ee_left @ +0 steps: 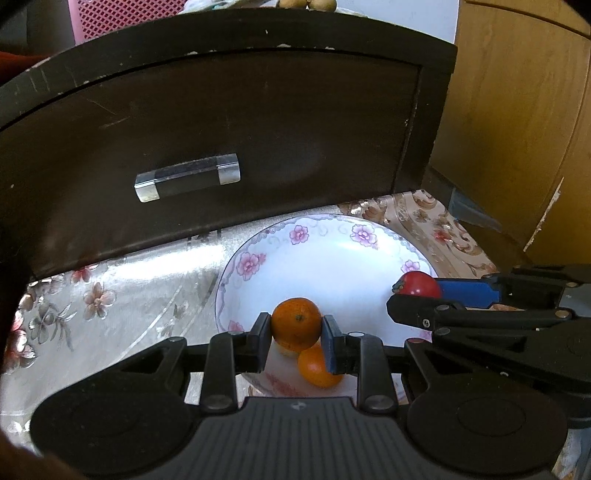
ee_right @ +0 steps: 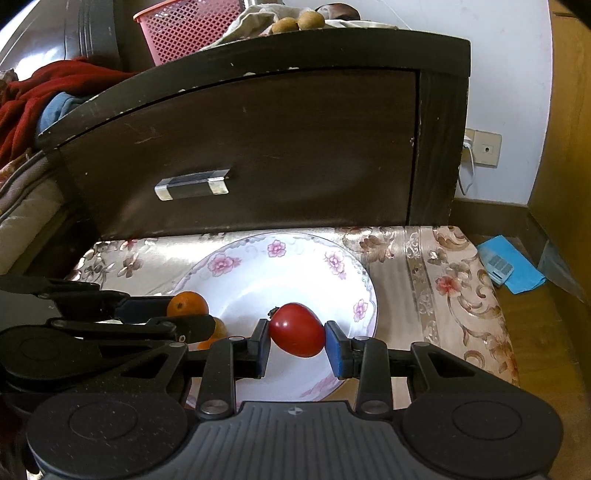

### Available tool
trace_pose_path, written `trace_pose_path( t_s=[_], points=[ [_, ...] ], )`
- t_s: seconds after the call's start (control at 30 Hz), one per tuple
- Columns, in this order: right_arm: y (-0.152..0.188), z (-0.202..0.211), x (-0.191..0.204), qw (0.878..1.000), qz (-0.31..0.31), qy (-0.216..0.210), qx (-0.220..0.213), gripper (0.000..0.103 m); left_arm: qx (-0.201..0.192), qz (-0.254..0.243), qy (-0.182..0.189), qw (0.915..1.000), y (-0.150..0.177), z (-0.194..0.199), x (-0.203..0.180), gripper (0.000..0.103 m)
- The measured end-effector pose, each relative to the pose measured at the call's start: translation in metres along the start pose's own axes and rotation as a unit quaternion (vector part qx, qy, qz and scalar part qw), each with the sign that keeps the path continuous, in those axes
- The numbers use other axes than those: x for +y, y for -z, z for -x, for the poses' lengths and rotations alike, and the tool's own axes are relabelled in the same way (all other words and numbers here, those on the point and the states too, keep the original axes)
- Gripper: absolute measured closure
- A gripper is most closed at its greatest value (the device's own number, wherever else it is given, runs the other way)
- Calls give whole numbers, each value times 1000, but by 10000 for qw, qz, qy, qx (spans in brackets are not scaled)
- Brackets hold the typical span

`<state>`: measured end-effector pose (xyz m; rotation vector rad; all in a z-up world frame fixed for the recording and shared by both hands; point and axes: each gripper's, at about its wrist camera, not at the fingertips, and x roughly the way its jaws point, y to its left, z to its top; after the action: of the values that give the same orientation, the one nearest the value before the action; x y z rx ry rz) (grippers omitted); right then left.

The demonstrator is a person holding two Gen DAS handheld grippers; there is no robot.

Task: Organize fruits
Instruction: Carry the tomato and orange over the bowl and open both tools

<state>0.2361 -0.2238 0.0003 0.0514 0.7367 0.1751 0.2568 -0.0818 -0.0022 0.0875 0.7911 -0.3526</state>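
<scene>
Left hand-held gripper (ee_left: 296, 341) is clenched on an orange (ee_left: 296, 324), its two blue pads pressing the fruit's sides, and holds it over the near part of a white plate (ee_left: 332, 258) with pink flowers on its rim. A second orange (ee_left: 314, 367) lies on the plate just below and beside the held one, partly hidden by the right-hand pad. Right hand-held gripper (ee_right: 296, 345) grasps a red tomato (ee_right: 297, 329) in the same way, over the plate's near right portion; in the left wrist view that tomato shows at the plate's right rim, between blue pads. The two tools sit side by side, near each other, above the same plate. The plate rests on a table (ee_right: 443, 280) covered with a glossy floral cloth. Just behind the table stands a dark wooden cabinet (ee_right: 277, 147) with a metal handle (ee_right: 192, 184), and a pink basket (ee_right: 184, 29) sits on top of it.
</scene>
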Motion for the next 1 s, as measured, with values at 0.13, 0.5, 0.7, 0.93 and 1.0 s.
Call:
trace_pose_path(
  t_s=[0.13, 0.5, 0.7, 0.93, 1.0],
  points=[
    [-2, -7, -2, 10000, -52, -33, 10, 74, 7, 23, 18, 10000, -1, -8, 3, 68],
    [-2, -19, -6, 9999, -128, -94, 2, 73, 51, 110, 19, 9999, -1, -20, 8, 67],
    [-2, -20, -6, 9998, -133, -111, -35, 73, 22, 133, -19, 9999, -2, -19, 11, 64],
    [-1, -18, -6, 9999, -91, -96, -59, 73, -64, 197, -24, 9998, -5, -14, 13, 61],
    [-2, -17, -5, 9999, -69, -86, -69, 72, -96, 197, -34, 9998, -6, -12, 13, 61]
  ],
)
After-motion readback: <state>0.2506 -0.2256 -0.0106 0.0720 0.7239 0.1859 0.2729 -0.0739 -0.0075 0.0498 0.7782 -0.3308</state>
